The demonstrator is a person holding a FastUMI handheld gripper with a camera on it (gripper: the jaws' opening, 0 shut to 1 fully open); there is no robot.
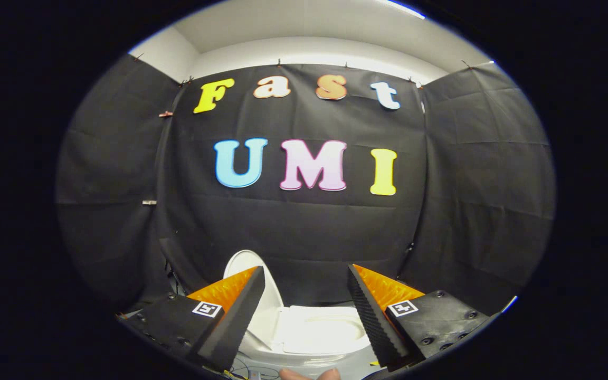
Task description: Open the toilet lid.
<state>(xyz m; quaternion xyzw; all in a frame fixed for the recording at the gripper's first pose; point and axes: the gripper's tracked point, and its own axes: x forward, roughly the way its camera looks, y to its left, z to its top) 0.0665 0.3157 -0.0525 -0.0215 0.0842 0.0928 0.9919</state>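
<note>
the black cloth wall (304, 232) of the booth stands well beyond everything else, with a pale ceiling (304, 31) above it. below, between and beyond the fingers, sits the white ceramic toilet (304, 348), and its rounded white plastic lid (248, 264) already stands raised, leaning back toward the cloth behind the left finger, which hides part of it. the pale seat ring and bowl opening (325, 330) lie exposed, seen in the gap between the fingers. the gripper (306, 285) hangs with its two fingers spread wide and nothing between them; neither finger touches the lid or the seat as far as can be seen. a small part of a person's hand (309, 374) shows just under the toilet's near edge, and thin wires (246, 367) lie near the toilet's base. judging by how things lie, the opening looks done or nearly so. the risk from here is the lid falling back: whether it rests firmly against anything behind it cannot be told, and a brush from the left finger, which sits close in front of it, could tip it forward onto the seat. the wires could also snag a low movement.
</note>
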